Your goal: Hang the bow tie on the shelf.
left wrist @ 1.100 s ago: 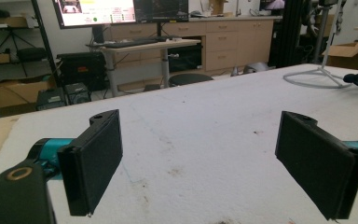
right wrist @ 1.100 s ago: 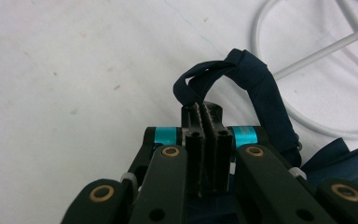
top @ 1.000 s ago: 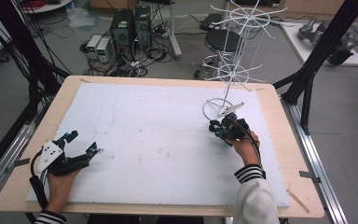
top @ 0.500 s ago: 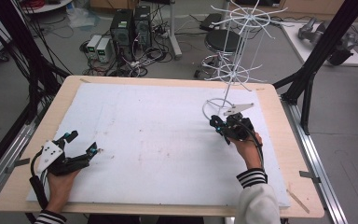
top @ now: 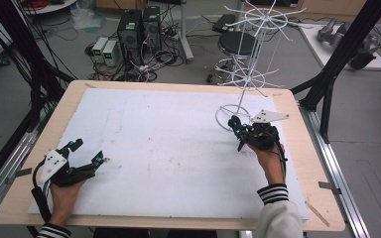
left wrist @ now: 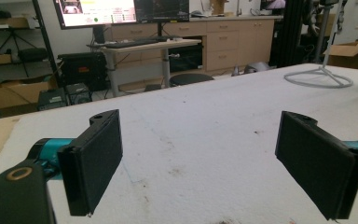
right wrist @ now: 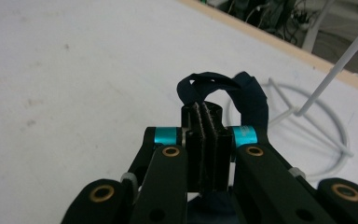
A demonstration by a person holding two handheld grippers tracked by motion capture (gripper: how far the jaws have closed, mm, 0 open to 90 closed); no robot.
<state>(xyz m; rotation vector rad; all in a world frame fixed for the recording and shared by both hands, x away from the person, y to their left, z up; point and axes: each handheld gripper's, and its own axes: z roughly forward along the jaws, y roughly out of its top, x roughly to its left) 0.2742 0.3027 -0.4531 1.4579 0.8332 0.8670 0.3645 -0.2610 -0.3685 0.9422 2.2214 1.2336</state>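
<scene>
Right gripper (right wrist: 204, 140) has edged toward the white wire rack (top: 250, 64), jaws pinching a dark fabric loop (right wrist: 223, 88). Lift it high—clear the base ring ahead before hooking. Left gripper (left wrist: 209, 158) rests, jaws spread.

A dark navy fabric strap (right wrist: 223, 88) is pinched between the closed jaws of the right gripper (right wrist: 206, 135), its loop curling up and over the fingertips. It sits just beside the round base ring of the white wire display stand (top: 243, 74), which stands upright at the table's far right.
</scene>
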